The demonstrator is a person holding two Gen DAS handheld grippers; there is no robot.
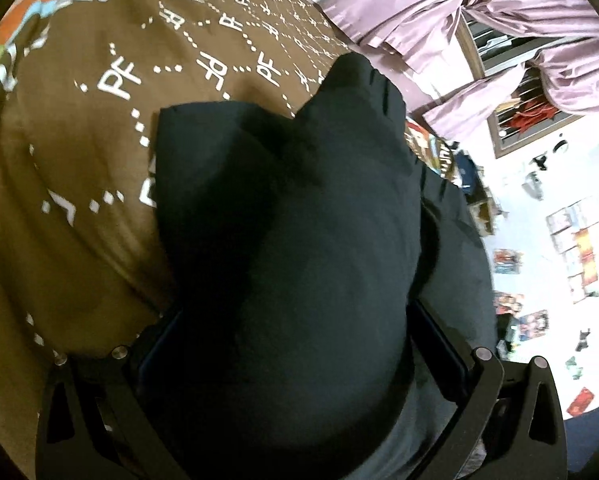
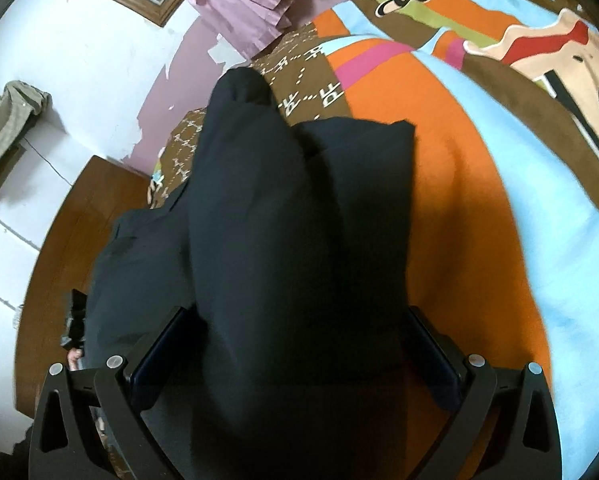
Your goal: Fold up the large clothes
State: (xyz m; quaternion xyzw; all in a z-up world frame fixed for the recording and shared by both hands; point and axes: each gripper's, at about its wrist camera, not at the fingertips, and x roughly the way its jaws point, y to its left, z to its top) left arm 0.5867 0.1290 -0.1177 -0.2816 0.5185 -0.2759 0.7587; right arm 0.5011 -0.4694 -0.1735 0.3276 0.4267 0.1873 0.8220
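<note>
A large black garment (image 1: 283,216) hangs bunched over the brown printed bedspread (image 1: 79,128). It fills the space between the fingers of my left gripper (image 1: 295,344), which hold a thick wad of it. In the right wrist view the same black garment (image 2: 283,220) drapes forward from my right gripper (image 2: 295,352), whose fingers also hold a thick fold. Part of the cloth lies folded on the bed, with a squared corner toward the orange patch. The fingertips of both grippers are hidden by cloth.
The bedspread (image 2: 479,140) has orange, blue and cartoon patches. Mauve curtains (image 1: 479,12) hang by a window at the bed's far edge. A wooden floor (image 2: 79,220), white walls and a hanging grey cloth (image 2: 7,120) lie to the left.
</note>
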